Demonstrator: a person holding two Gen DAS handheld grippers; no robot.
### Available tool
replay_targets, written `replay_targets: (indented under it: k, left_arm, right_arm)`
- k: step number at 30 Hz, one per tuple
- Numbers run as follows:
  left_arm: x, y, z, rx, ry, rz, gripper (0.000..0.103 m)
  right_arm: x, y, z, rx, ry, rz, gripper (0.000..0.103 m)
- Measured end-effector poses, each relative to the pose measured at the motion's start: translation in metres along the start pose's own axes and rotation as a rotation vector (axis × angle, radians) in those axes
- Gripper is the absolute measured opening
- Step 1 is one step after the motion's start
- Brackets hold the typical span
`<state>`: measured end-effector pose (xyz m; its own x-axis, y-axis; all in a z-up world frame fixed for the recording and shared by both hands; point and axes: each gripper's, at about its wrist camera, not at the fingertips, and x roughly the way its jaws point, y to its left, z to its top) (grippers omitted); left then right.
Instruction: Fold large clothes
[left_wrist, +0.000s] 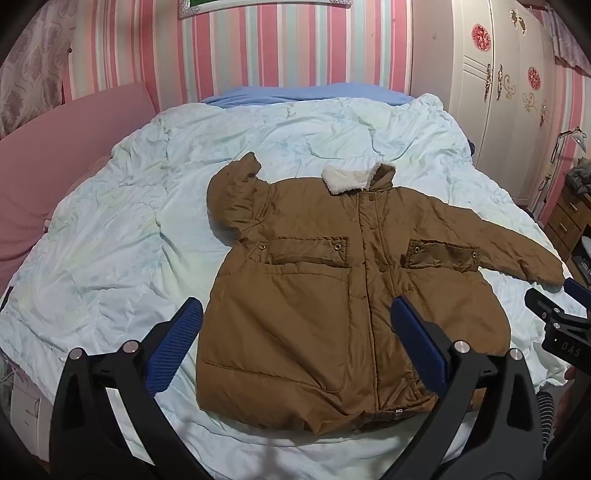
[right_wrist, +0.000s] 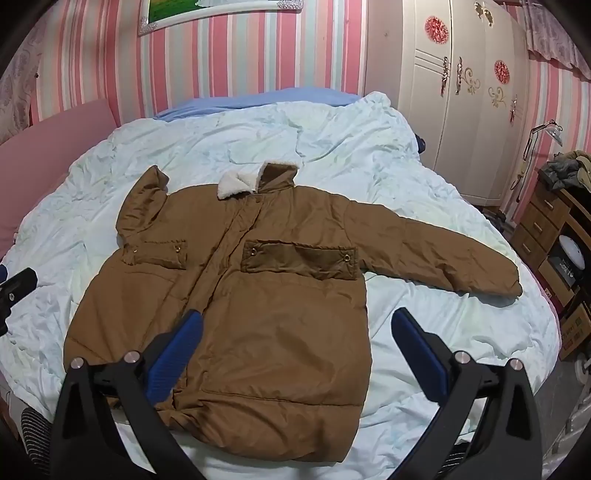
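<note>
A brown padded jacket (left_wrist: 314, 295) (right_wrist: 251, 317) with a white fleece collar (left_wrist: 347, 179) (right_wrist: 238, 184) lies front up on a pale blue quilt (left_wrist: 110, 229) (right_wrist: 332, 155). Its left sleeve (left_wrist: 236, 195) is bent back toward the shoulder. Its right sleeve (right_wrist: 436, 251) stretches out to the right. My left gripper (left_wrist: 295, 314) hovers open above the jacket's lower half, holding nothing. My right gripper (right_wrist: 295, 325), also open and holding nothing, hangs over the hem on the right side. In the left wrist view the right gripper shows at the right edge (left_wrist: 554, 314), near the sleeve cuff.
The quilt covers a bed with a pink headboard (left_wrist: 55, 147) on the left. A white wardrobe (right_wrist: 461, 110) stands at the back right. Wooden drawers (right_wrist: 554, 229) with clothes on top stand right of the bed. A striped wall (left_wrist: 258, 44) is behind.
</note>
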<state>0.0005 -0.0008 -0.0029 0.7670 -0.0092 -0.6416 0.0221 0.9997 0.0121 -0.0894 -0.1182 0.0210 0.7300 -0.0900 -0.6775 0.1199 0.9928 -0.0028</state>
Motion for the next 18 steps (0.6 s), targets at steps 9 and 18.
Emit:
replay_targets:
  k: [9,18]
  left_arm:
    - [-0.0008,0.0007,-0.0015,0.0,-0.001,0.002,0.1]
    - [-0.0011,0.0022,-0.0033,-0.003,0.0,0.001,0.1]
  right_arm:
    - [0.0038,-0.0018,-0.0015,0.006,0.002,-0.005,0.102]
    - [0.0038,-0.0013,-0.0013,0.005,0.001,-0.005,0.102]
